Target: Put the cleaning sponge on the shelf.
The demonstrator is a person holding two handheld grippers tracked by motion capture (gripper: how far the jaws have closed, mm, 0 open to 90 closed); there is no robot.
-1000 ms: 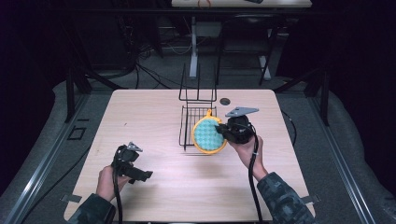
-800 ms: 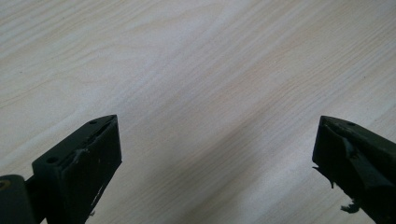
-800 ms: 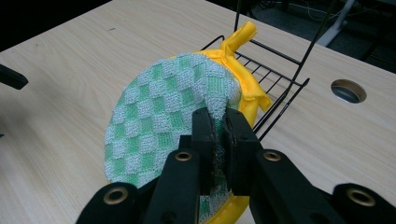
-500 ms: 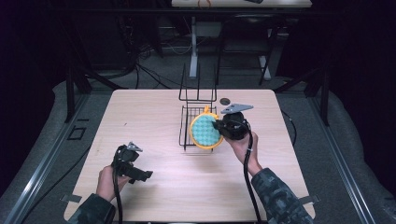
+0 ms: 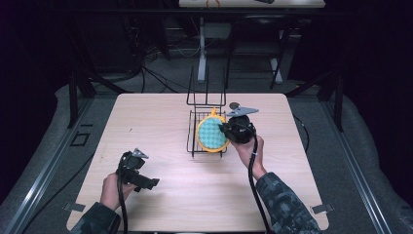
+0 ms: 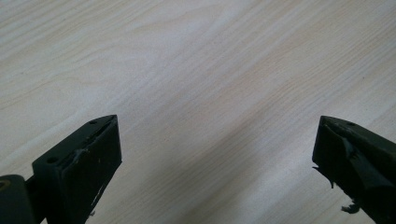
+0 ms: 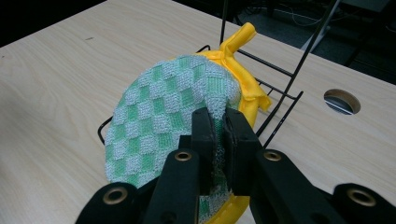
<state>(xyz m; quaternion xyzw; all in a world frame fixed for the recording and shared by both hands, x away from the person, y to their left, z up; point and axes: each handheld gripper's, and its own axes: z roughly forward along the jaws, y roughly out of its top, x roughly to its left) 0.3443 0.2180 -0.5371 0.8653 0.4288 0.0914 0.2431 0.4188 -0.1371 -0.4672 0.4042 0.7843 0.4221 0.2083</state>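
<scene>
My right gripper has its jaws pinched tight on the edge of a round green-checked potholder with a yellow rim, holding it upright over the black wire rack at the far middle of the wooden table. My left gripper hangs near the table's left near corner, jaws spread wide and holding nothing.

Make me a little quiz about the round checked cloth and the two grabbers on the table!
1. True or false: the right gripper is shut on the pot holder.
2. What colour is the pot holder's trim? A red, B yellow, C blue.
3. What is between the left gripper's jaws?

Key: 1 true. 2 B. 3 Nothing; they stand wide apart over the bare table. The pot holder is at the wire rack.
</scene>
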